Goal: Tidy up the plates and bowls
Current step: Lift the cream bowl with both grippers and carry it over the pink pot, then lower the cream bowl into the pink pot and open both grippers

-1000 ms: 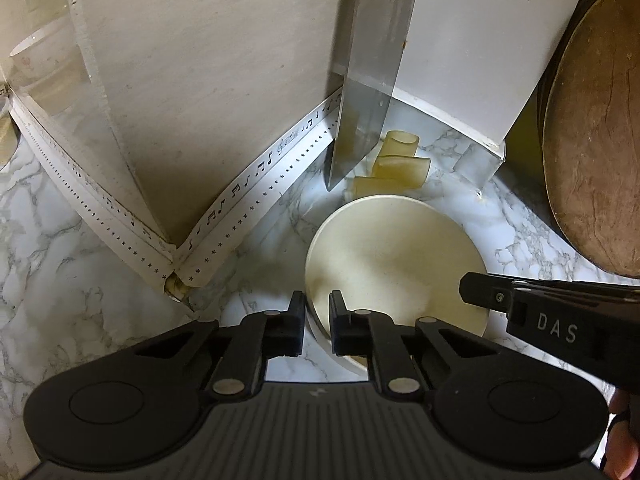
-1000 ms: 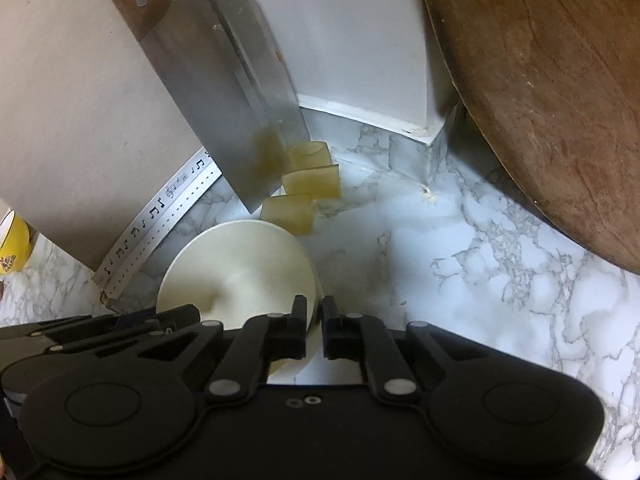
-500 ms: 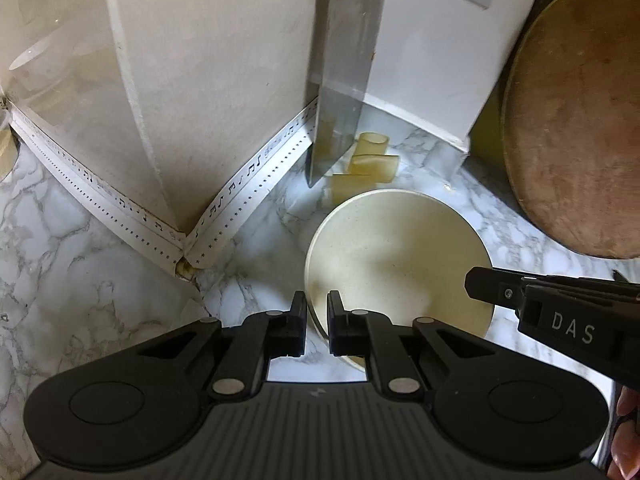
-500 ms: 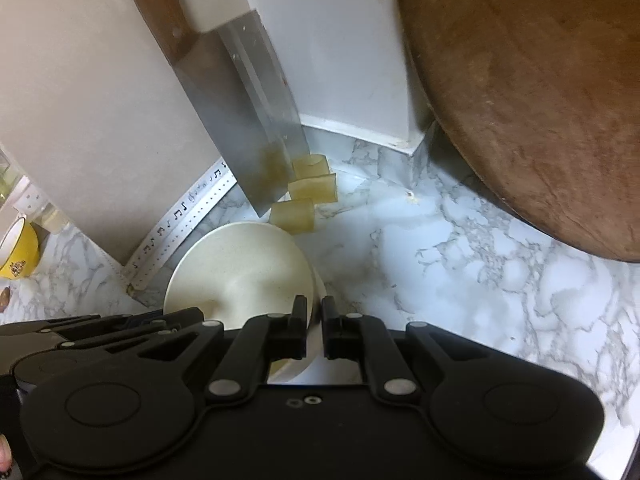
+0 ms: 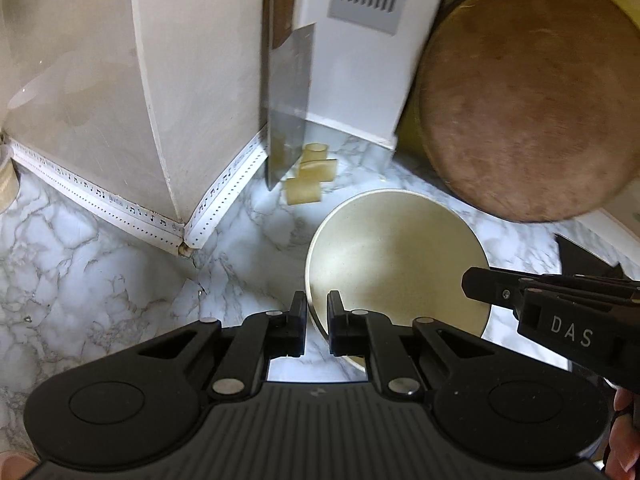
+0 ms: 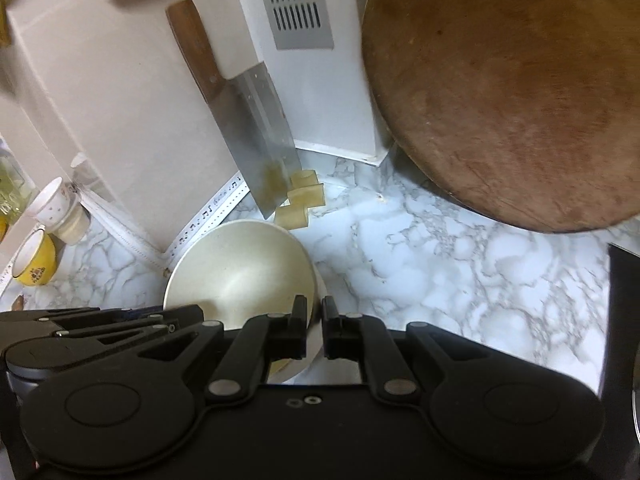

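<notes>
A marble-patterned surface (image 5: pixel 100 280) was seen to run up to a pale wall corner edged with a strip printed with music notes (image 5: pixel 224 188). A large round wooden board (image 6: pixel 512 92) was propped upright at the back right, beside a white column with a grey vent (image 6: pixel 296 4). A cleaver (image 6: pixel 260 136) with a wooden handle was leaned blade-down against the wall, and three small translucent yellowish blocks (image 6: pixel 300 204) were set on the surface just beside its lower edge. A cream bowl (image 5: pixel 396 264) was held between the two grippers, in front of the blocks and the cleaver. The left gripper (image 5: pixel 317 326) was closed almost fully on the bowl's near-left rim, the rim being pinched in the narrow gap between its jaws. The right gripper (image 6: pixel 314 330) was likewise nearly closed on the bowl's right rim, with one jaw inside the bowl and one outside. In the left wrist view the right gripper was seen reaching in from the right edge at the bowl's far side. Further left along the wall, a yellow cup (image 6: pixel 34 262) and two white cups (image 6: pixel 56 208) lying on their sides were seen on the surface, well apart from the bowl.
</notes>
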The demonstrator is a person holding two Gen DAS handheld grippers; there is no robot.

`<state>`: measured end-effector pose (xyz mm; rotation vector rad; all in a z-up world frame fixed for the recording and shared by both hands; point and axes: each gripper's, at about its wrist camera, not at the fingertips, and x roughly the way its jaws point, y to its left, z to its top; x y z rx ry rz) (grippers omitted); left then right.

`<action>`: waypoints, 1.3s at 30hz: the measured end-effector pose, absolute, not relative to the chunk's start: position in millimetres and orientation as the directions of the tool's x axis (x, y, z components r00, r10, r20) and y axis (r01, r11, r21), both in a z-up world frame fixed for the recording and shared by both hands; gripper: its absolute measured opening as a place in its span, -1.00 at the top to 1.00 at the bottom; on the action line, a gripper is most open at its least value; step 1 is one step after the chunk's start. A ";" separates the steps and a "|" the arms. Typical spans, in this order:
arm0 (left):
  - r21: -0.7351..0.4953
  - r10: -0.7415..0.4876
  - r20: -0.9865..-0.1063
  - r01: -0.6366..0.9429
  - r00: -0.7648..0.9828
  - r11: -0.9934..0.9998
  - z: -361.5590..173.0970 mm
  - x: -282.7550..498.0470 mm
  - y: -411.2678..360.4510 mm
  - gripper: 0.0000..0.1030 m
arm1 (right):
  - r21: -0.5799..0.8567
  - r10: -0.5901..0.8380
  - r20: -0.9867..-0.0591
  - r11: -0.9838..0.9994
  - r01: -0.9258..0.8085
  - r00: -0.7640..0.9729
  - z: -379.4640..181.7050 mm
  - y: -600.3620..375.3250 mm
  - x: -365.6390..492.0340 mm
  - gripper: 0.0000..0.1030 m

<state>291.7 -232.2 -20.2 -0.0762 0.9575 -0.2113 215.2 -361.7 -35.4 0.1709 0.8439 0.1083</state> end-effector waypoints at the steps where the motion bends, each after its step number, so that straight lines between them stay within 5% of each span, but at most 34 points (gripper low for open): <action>1: -0.161 -0.222 -0.800 0.157 0.557 0.974 -16.8 286.6 -232.7 0.82 | 0.199 0.163 -0.731 0.980 -0.022 0.662 -32.8 -362.8 208.7 0.85; 22: -0.159 -0.334 -0.812 0.369 0.479 0.916 -1.6 201.7 -268.4 0.82 | 0.197 0.048 -0.732 0.970 0.143 0.680 -22.3 -384.4 91.1 0.85; 39: -0.096 -0.282 -0.874 0.429 0.396 0.898 -36.8 190.0 -292.8 0.81 | 0.219 0.046 -0.790 0.952 0.212 0.612 -58.3 -398.3 68.1 0.85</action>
